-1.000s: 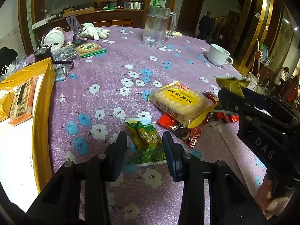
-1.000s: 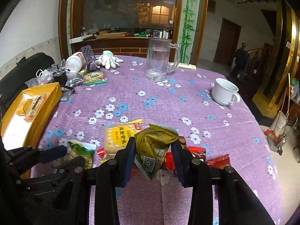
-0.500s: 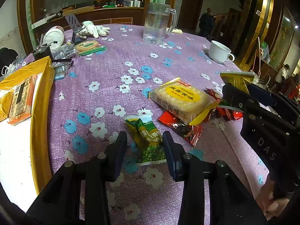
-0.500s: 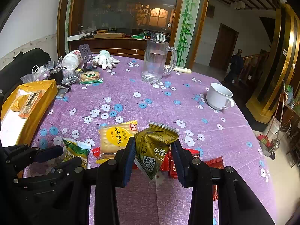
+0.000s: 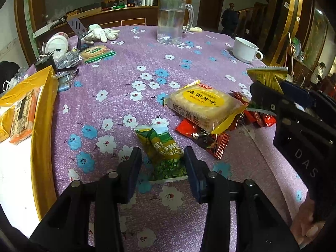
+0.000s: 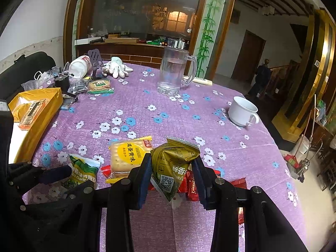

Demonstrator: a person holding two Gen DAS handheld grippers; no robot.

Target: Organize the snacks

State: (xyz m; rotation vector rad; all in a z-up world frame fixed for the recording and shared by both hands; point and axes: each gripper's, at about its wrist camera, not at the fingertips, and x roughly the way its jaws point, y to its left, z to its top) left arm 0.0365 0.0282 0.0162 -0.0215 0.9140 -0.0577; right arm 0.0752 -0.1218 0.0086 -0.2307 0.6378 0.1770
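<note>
Here, far left, at the table's [image 5: 130,63] left edge: yellow box [image 5: 43,113], white inside, holding an orange-edged packet [image 5: 22,113]. Next, toward the near edge: green pea packet [image 5: 161,149], glossy, yellow-and-green with a white band at each end, flat on the purple flowered cloth, its lower half between the fingers of the left gripper [image 5: 161,163]. Jaws just been opening, now apart, a gap showing on the left side, no pad pressing the wrapper. Right of that, near the table's middle: yellow biscuit pack [image 5: 204,105], clear wrap over pale crackers, lying atop red wrappers [image 5: 201,135]. Furthest right: gold packet [image 6: 173,163], crinkled, square code on its lower face, lifted clear of the cloth and clamped between the pads of the right gripper [image 6: 172,174], its serrated top edge sticking up above the fingers.
</note>
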